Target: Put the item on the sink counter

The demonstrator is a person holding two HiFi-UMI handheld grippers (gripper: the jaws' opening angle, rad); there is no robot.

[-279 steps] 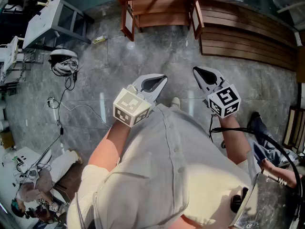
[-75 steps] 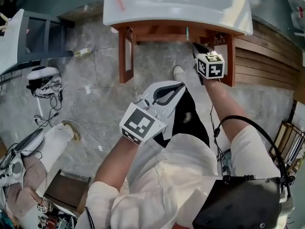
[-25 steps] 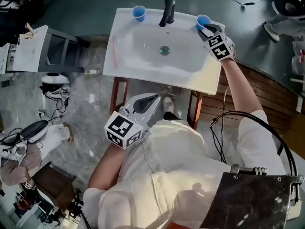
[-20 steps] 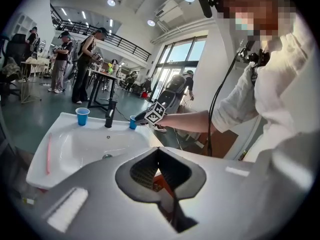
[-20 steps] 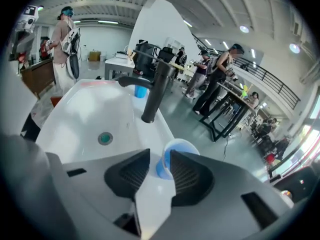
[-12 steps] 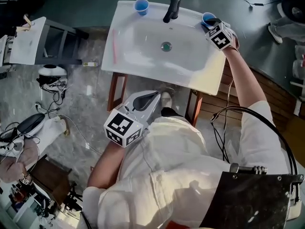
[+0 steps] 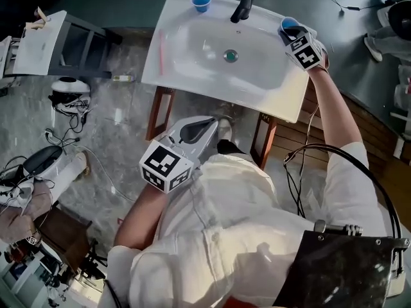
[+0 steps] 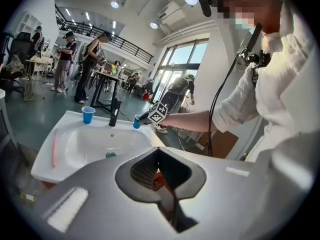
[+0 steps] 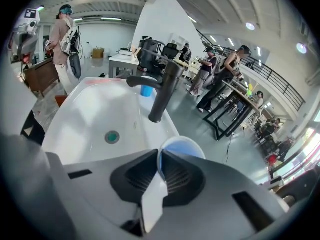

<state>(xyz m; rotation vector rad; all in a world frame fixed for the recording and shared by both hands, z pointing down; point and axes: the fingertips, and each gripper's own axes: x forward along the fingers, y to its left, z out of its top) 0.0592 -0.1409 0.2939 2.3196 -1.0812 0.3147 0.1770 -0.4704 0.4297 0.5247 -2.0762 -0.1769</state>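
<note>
While the left gripper [image 7: 209, 122] hung low in the head view beside the person's shirt [image 7: 237, 236], its jaws together on nothing, it had no part in the step and was best kept there, clear of the sink [image 7: 212, 88]. Past the basin, at the upper right of that view, the right gripper [image 7: 287, 32] had just been closing its jaws, and they pinched the near wall of the blue cup [image 9: 182, 146] at its rim, one jaw inside and one outside. The cup stood upright on the sink counter's far right corner, just right of the tap [image 7: 243, 2]. A second cup [image 7: 201, 0] sat at the tap's other side, well apart. A rim hold on so thin a wall probably called for a light squeeze, enough to carry but not to buckle it. The cup would likely fare best lifted straight up, kept level, swung wide of the tap, then set flat on bare counter away from the edge before the jaws let go
</note>
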